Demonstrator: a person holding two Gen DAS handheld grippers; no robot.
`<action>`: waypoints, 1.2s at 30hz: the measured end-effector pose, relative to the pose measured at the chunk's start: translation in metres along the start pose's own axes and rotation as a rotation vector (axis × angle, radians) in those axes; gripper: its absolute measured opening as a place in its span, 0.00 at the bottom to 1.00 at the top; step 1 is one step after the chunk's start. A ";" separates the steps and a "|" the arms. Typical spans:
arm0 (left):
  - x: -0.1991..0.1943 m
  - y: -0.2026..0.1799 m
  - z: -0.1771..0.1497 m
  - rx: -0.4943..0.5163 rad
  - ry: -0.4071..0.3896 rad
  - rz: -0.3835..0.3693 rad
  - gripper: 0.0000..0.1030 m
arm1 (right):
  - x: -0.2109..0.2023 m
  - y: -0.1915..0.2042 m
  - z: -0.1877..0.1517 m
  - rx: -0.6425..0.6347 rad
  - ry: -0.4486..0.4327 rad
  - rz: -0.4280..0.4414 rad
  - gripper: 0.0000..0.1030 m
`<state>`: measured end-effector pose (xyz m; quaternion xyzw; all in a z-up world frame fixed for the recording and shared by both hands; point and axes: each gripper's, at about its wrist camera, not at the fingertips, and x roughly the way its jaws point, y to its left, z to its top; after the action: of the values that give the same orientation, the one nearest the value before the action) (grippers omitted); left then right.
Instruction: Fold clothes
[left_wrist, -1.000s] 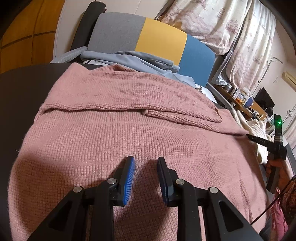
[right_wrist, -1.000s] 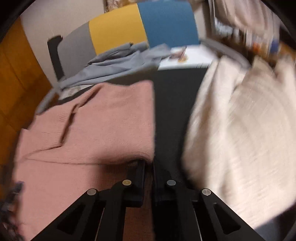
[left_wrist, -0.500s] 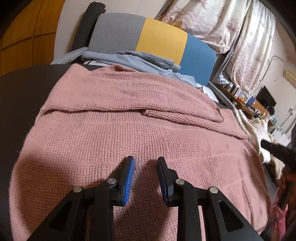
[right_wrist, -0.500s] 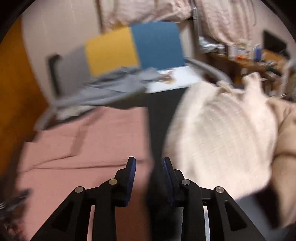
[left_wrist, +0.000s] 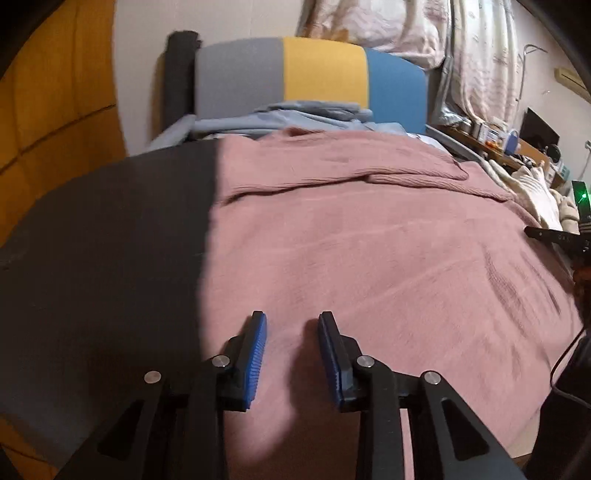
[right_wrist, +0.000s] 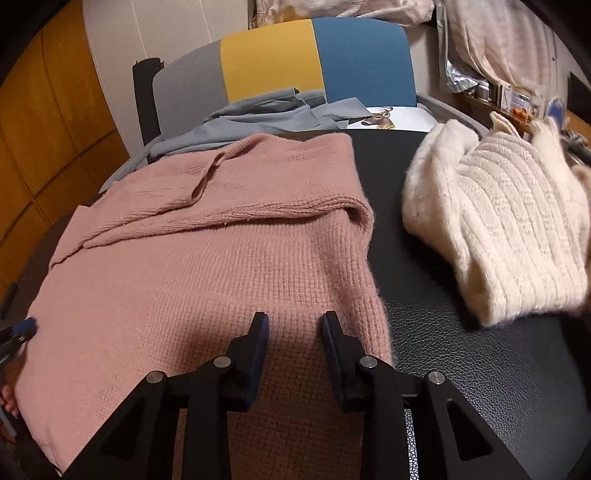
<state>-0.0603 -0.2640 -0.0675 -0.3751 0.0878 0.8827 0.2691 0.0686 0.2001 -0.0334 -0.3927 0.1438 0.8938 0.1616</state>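
Item one, the dusty-pink waffle-knit sweater (right_wrist: 207, 258): it lies flat on the black leather-textured surface (right_wrist: 461, 354) in front of you, long axis running from 6 o'clock up to 12 o'clock, its hem toward you and its far end toward the chair. A sleeve is folded across its upper part, the fold crossing roughly from 9 to 3 o'clock. Item two, your left gripper (left_wrist: 291, 350): blue-padded jaws parted with nothing between them, poised over the near part of the pink knit close to its left edge, where bare black surface lies at 9 o'clock. Item three, your right gripper (right_wrist: 293, 350): jaws likewise apart and empty, over the sweater's near right corner, with its right edge just at 3 o'clock of the fingers. Item four, a cream ribbed-knit garment (right_wrist: 509, 236), bunched at 2 o'clock in the right wrist view, apart from the pink sweater. Item five, a grey, yellow and blue panelled chair back (right_wrist: 288, 62) at 12 o'clock, with a grey-blue cloth (right_wrist: 258, 118) heaped before it.
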 end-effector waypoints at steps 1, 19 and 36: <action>-0.006 0.007 -0.004 -0.038 -0.001 -0.009 0.28 | 0.002 0.002 0.001 -0.008 0.000 -0.006 0.30; -0.066 0.061 -0.084 -0.418 0.063 -0.294 0.28 | -0.095 -0.115 -0.063 0.322 0.056 0.311 0.57; -0.049 0.050 -0.096 -0.549 0.100 -0.507 0.56 | -0.067 -0.084 -0.110 0.298 0.122 0.611 0.58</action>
<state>0.0000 -0.3601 -0.1029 -0.4855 -0.2347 0.7596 0.3637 0.2171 0.2220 -0.0652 -0.3565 0.3930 0.8450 -0.0670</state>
